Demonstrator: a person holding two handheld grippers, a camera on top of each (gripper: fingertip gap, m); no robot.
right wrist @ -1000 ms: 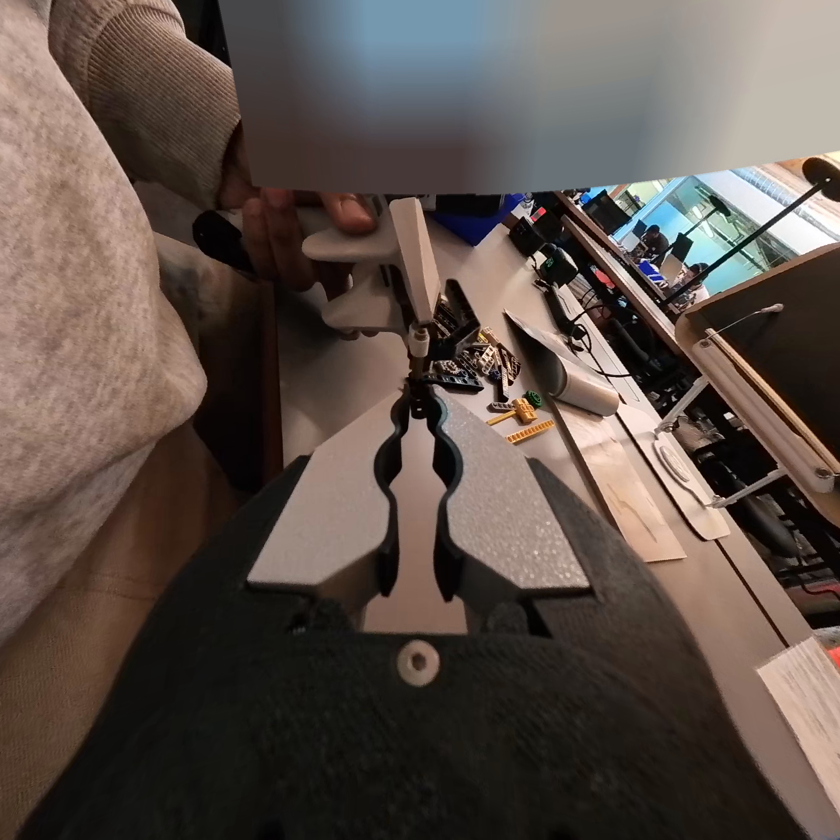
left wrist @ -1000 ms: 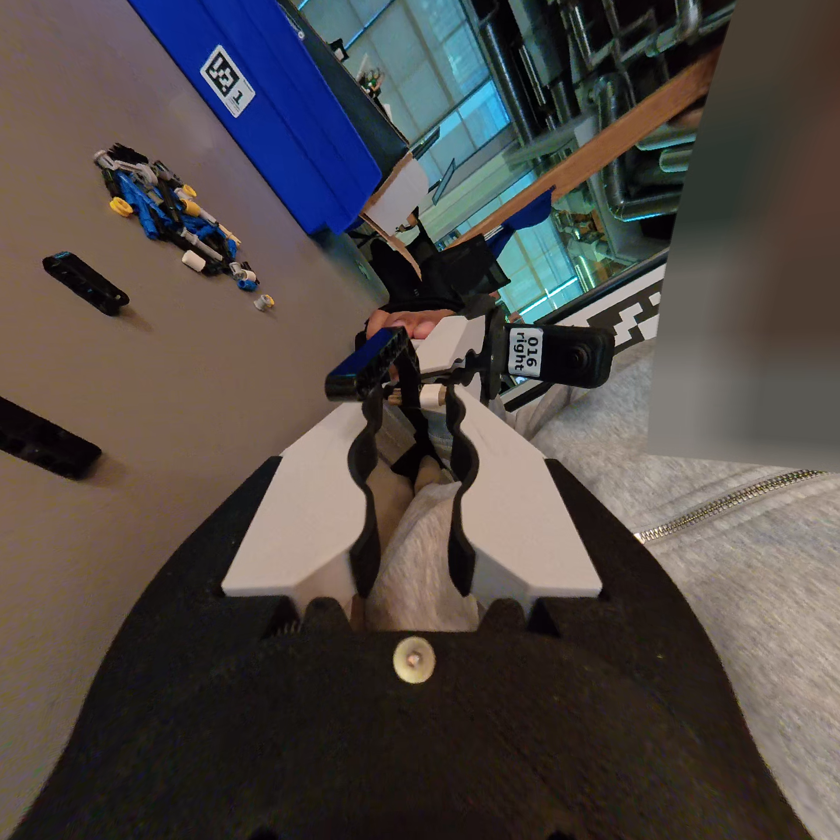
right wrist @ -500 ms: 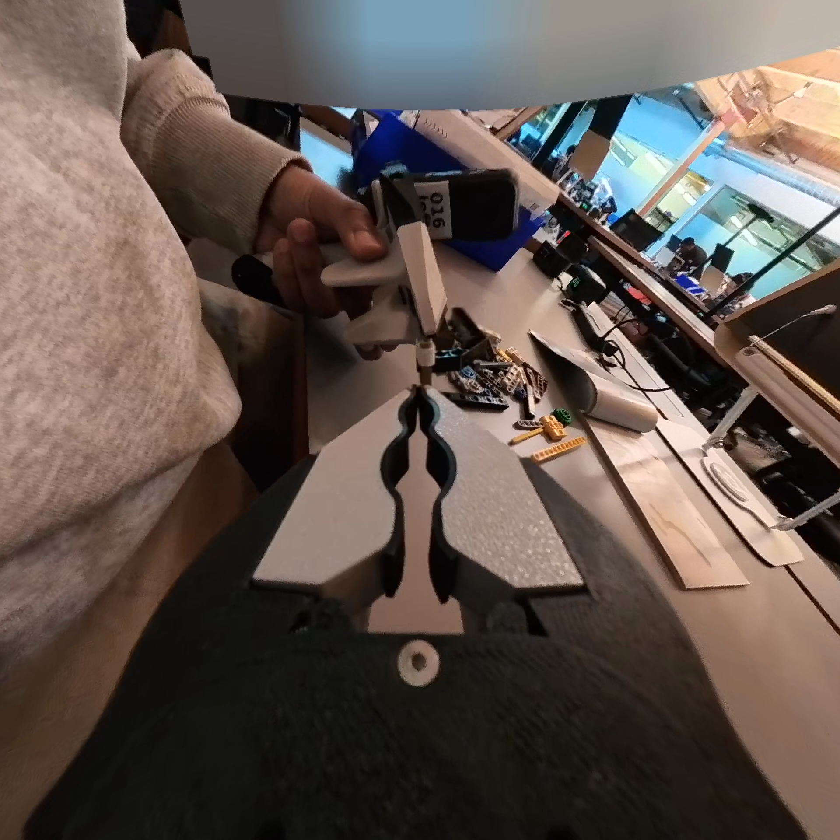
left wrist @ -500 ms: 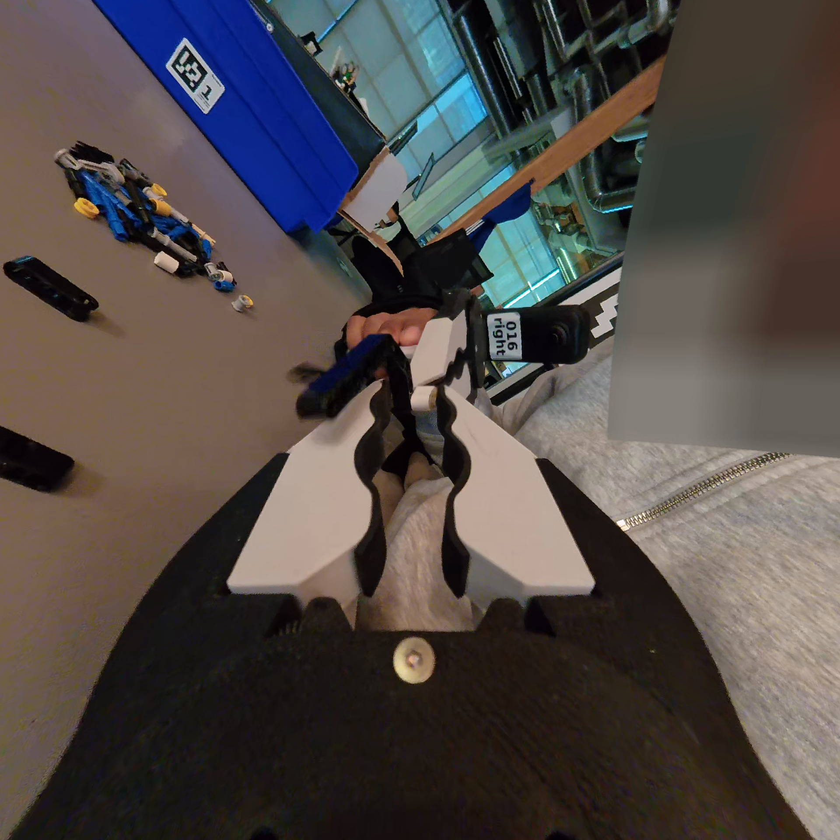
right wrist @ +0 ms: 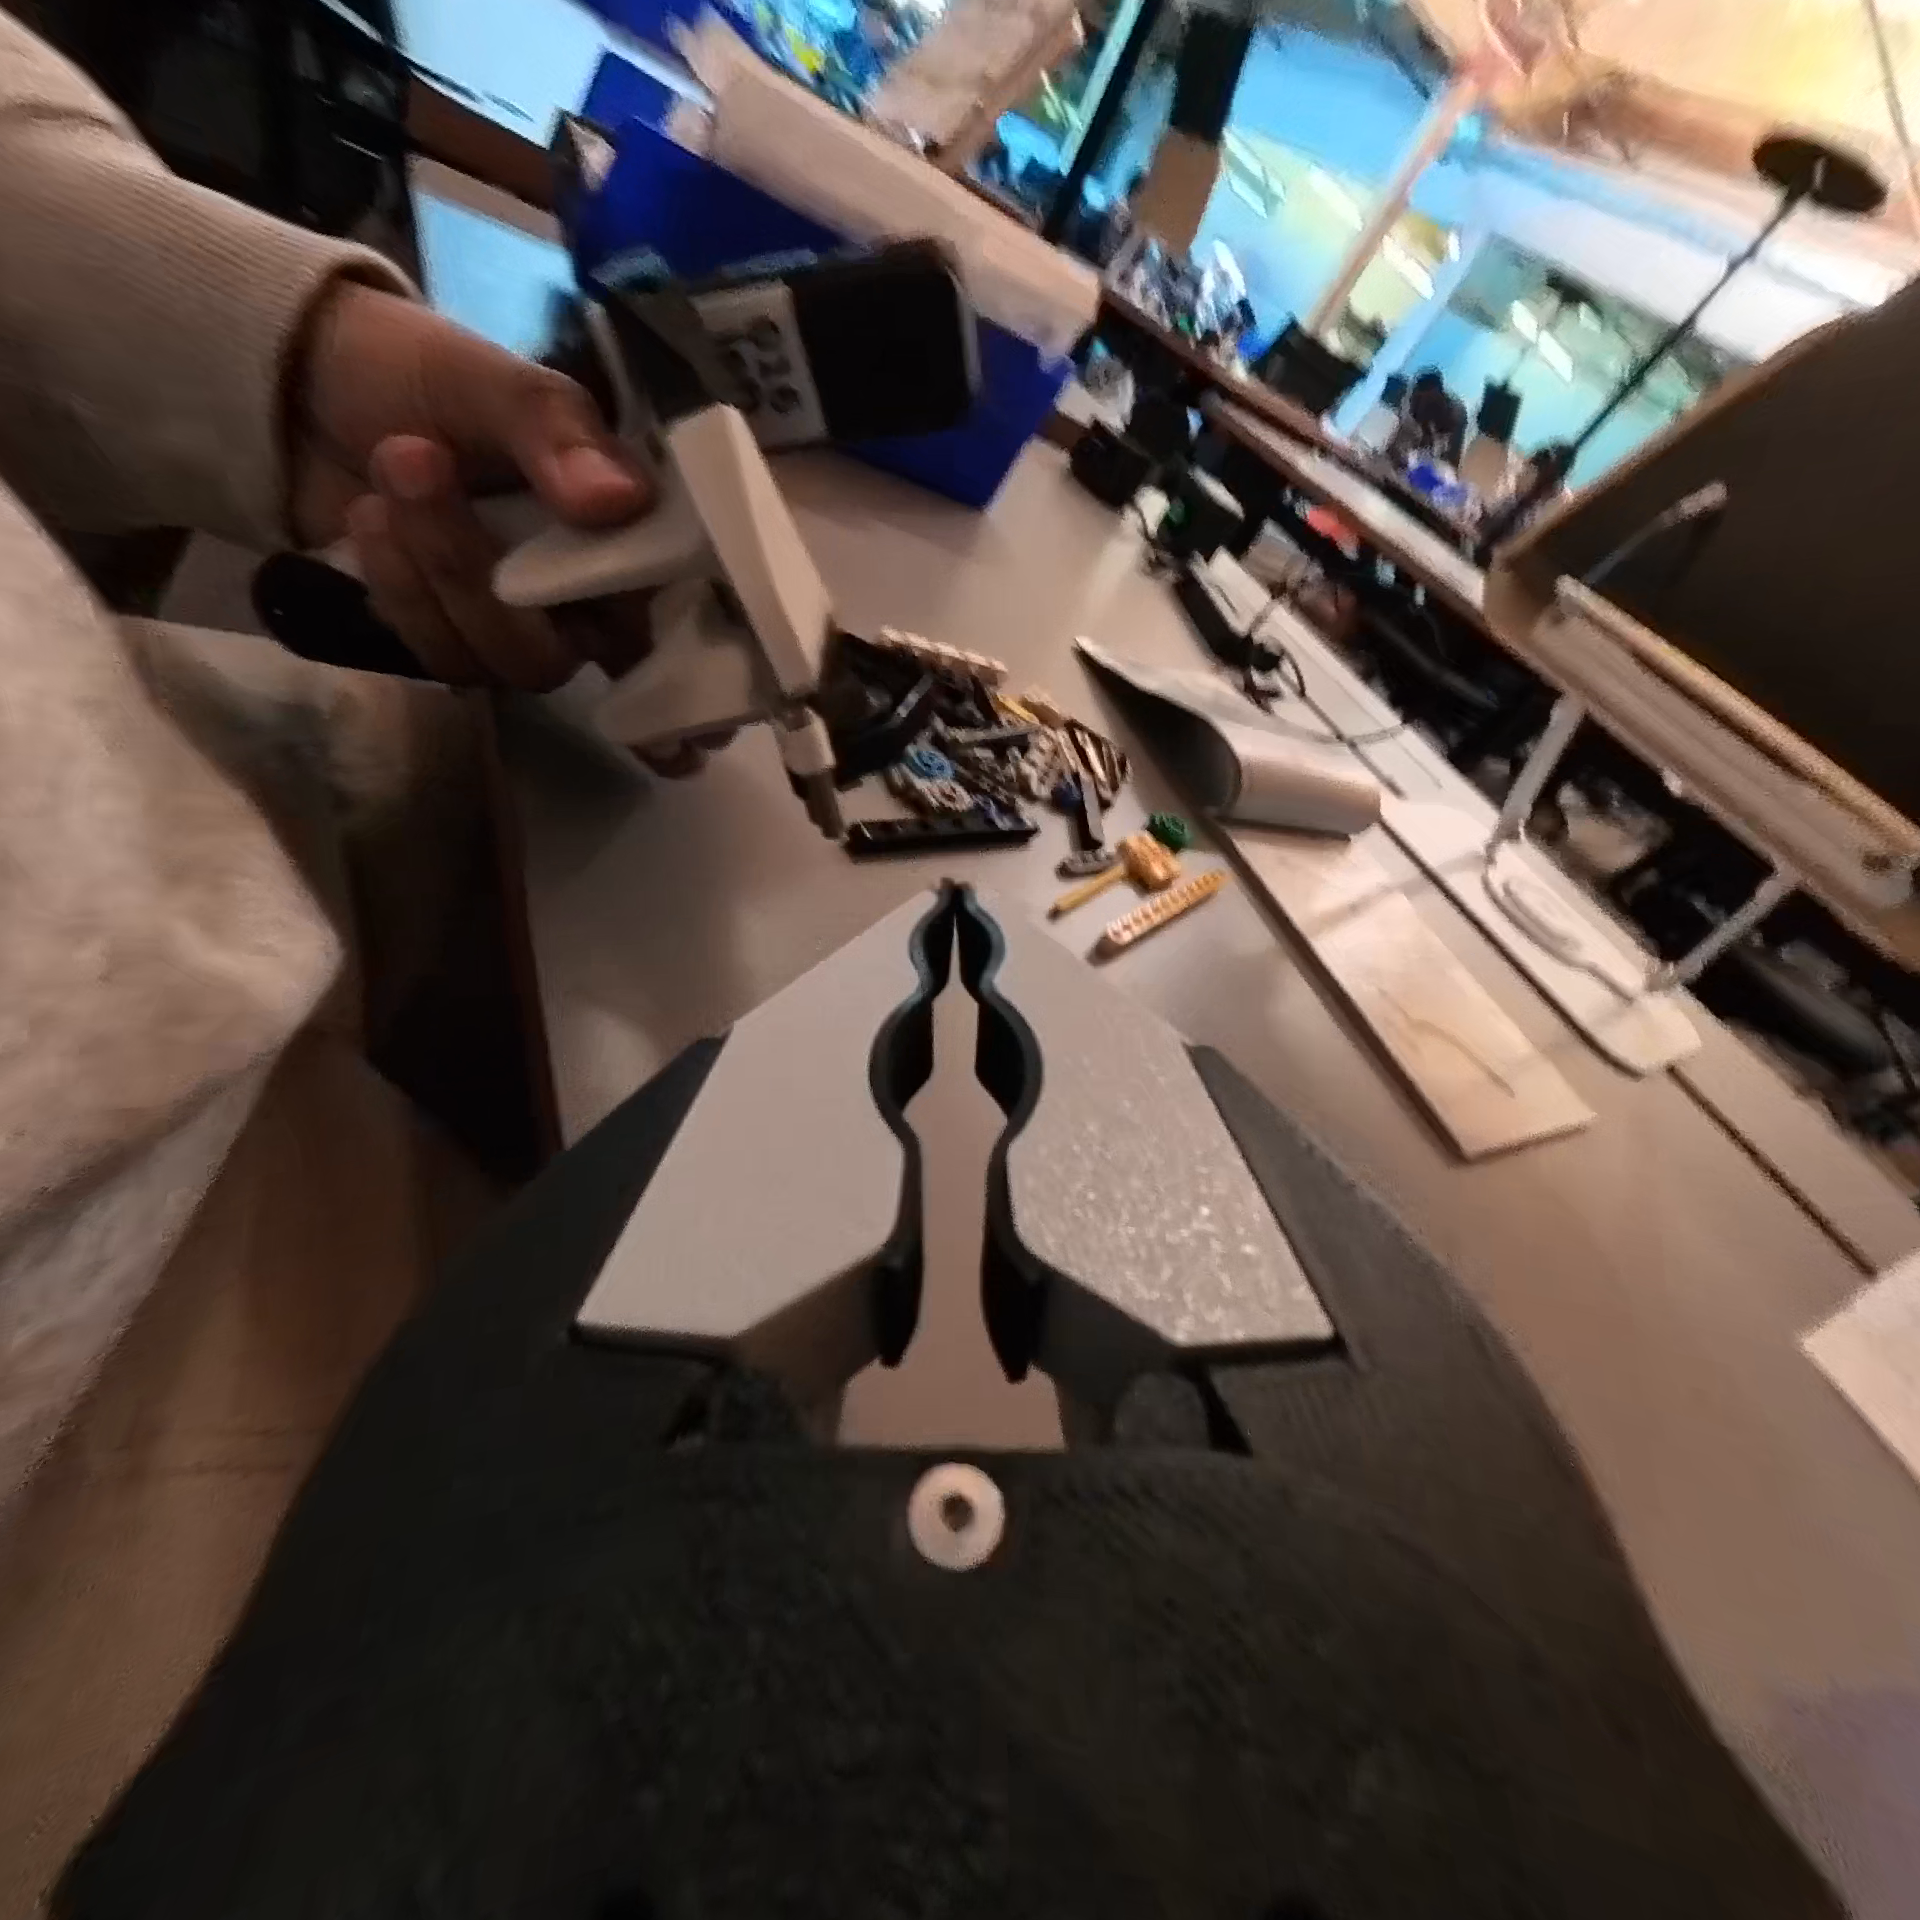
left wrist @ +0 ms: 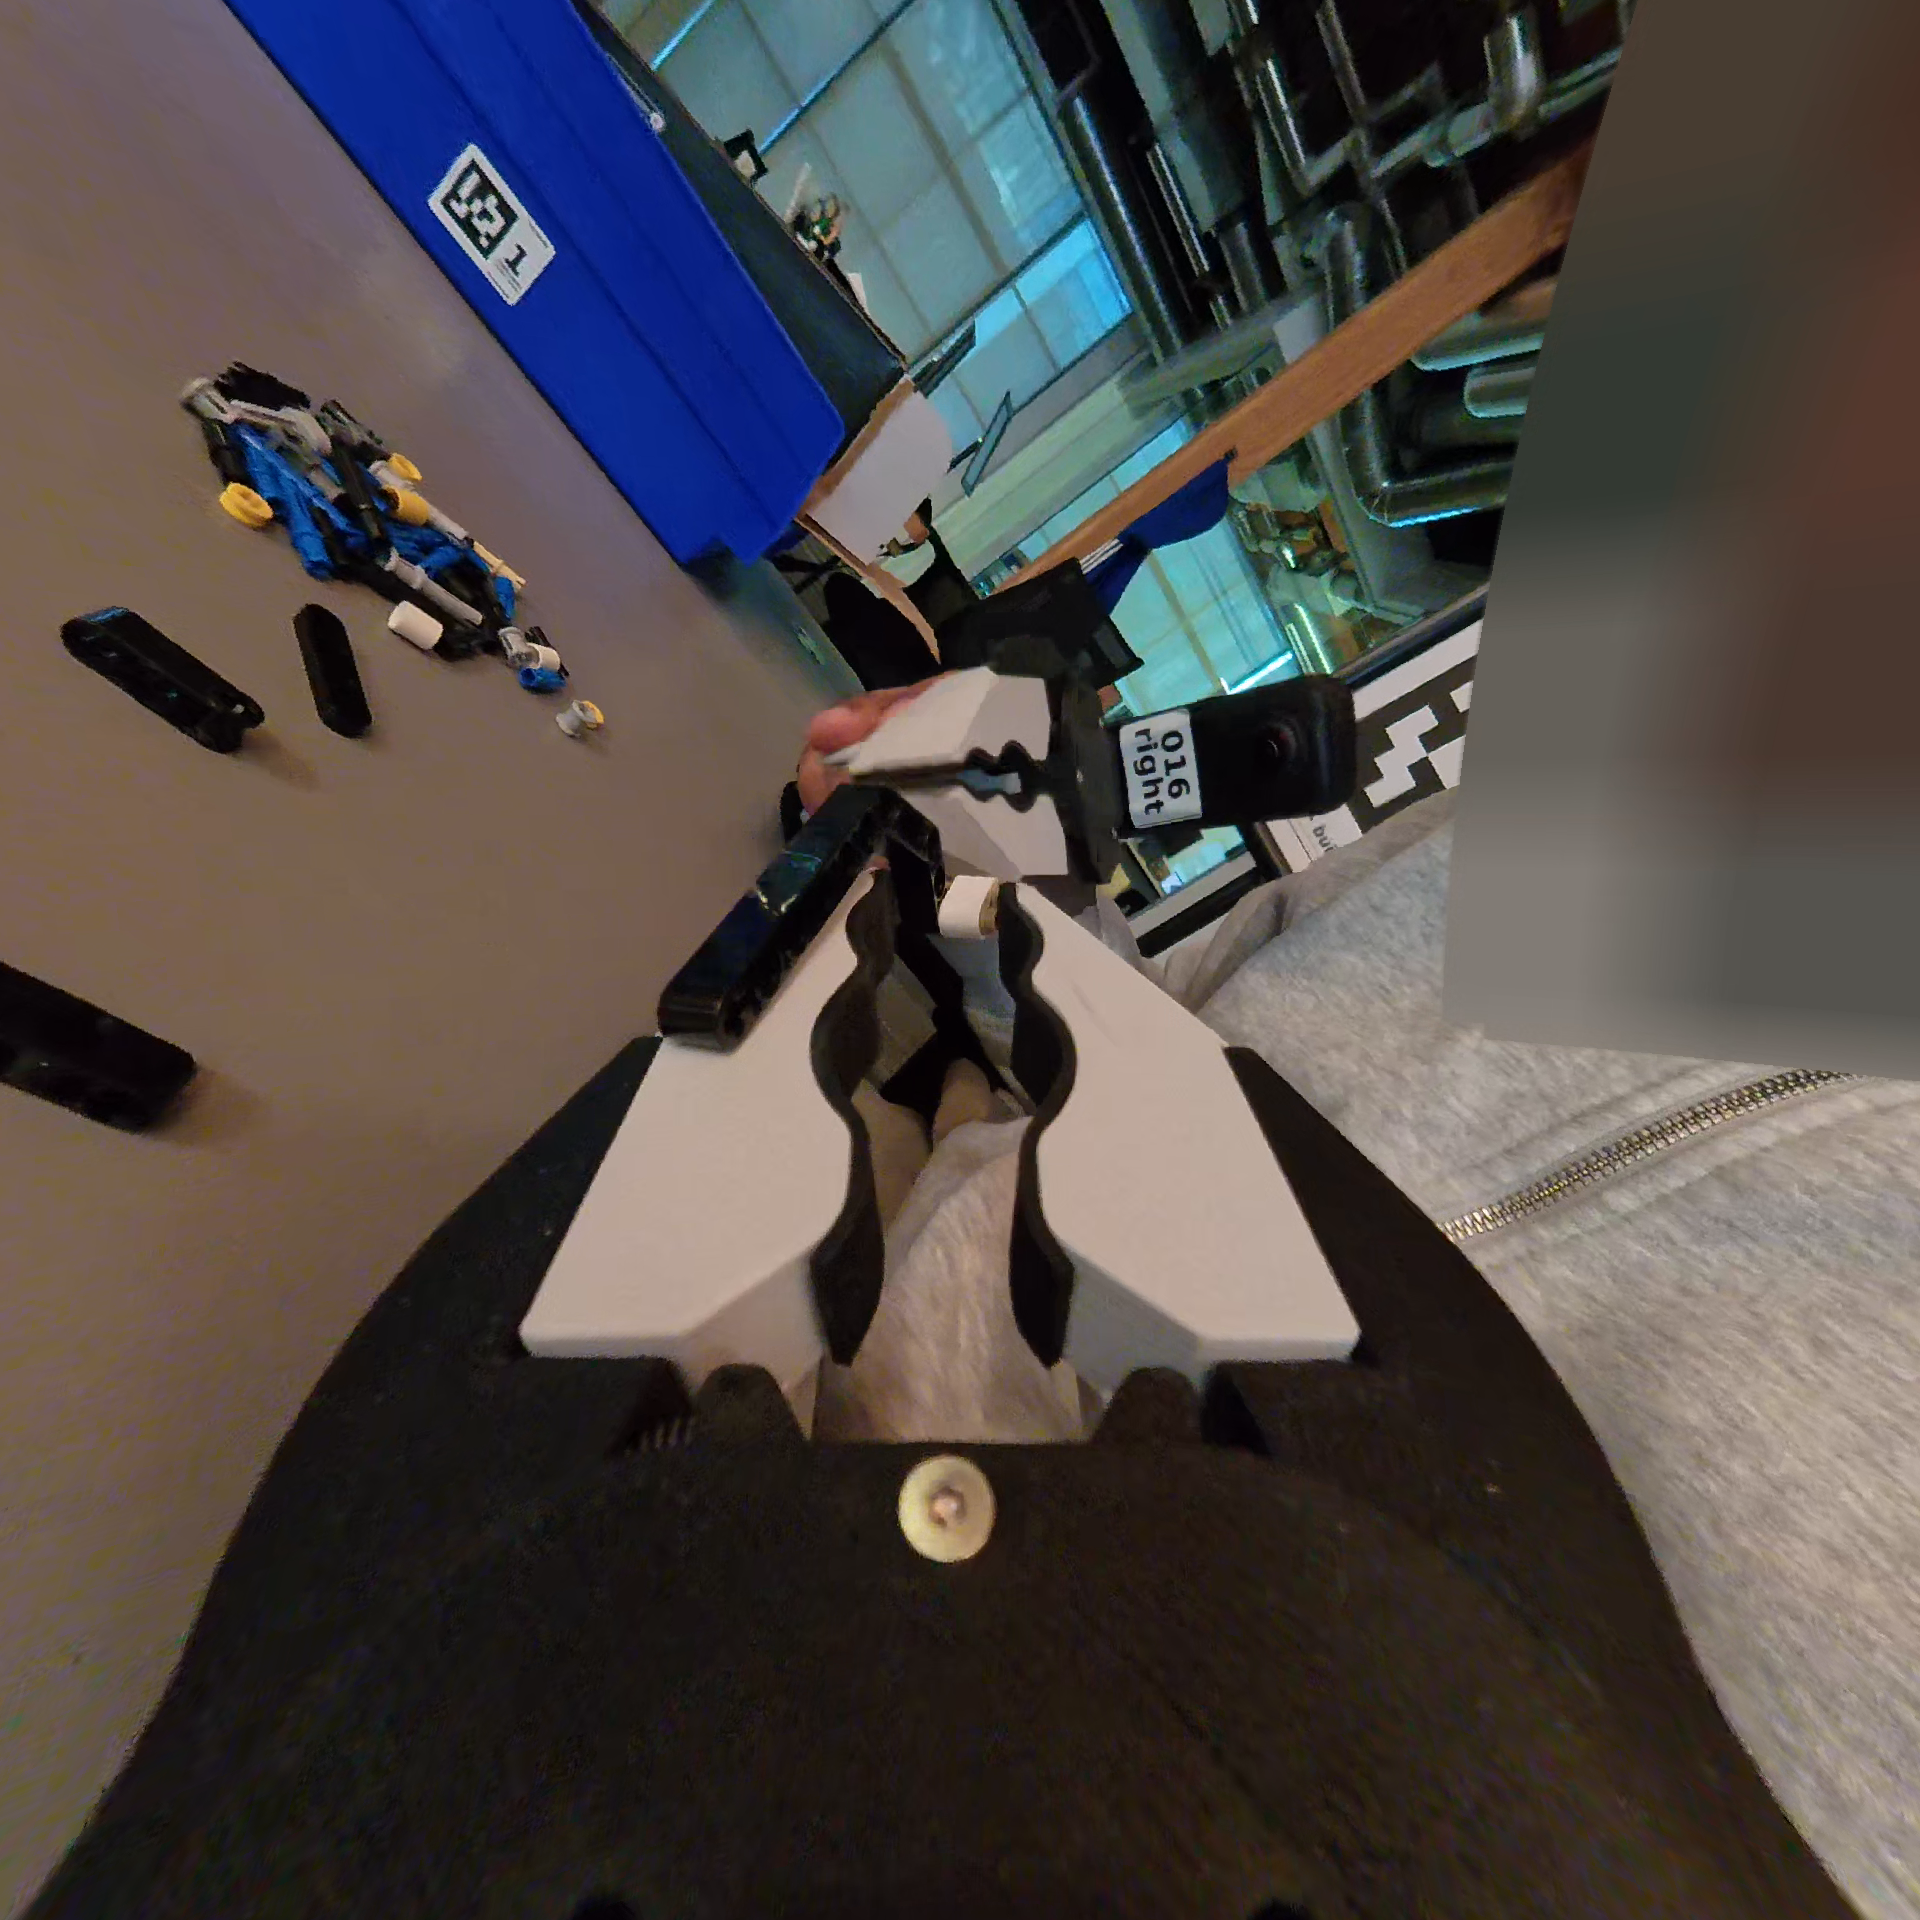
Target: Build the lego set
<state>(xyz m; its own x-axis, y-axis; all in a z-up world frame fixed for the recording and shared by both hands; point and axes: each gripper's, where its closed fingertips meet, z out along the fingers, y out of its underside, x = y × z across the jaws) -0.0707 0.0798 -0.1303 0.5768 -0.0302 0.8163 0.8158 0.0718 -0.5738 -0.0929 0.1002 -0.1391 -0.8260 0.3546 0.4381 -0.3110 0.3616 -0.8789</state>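
The grey table (left wrist: 364, 935) carries the blue bin (left wrist: 582, 312) along its far edge, and everything else is best placed from that bin. Well out from the bin, over the person's lap rather than over the table, the two tongs that were tip to tip a second ago have come apart. The right gripper (right wrist: 951, 920) has backed off toward the person and swung aside. Its fingers are pressed together at the tips with nothing visible between them, so it has let its piece go. The left gripper (left wrist: 940, 914) hangs on the near side of the bin, clenched on the small build. Just in front of the bin lies the loose pile of blue, black and yellow parts (left wrist: 343, 499). A few stray black bars (left wrist: 161, 681) sit a little farther out from the bin than the pile. The black beam (left wrist: 774, 940), which the right tongs carried a second ago, now hangs off the left tongs' piece and slants along the outside of the left finger. The white bush (left wrist: 968, 906) is pinched between the left fingertips, with a short pin sticking out beyond it in the right wrist view. By my reading the beam has been seated, and that joint is done. The right tongs are now free to fetch the next part from the pile by the bin.
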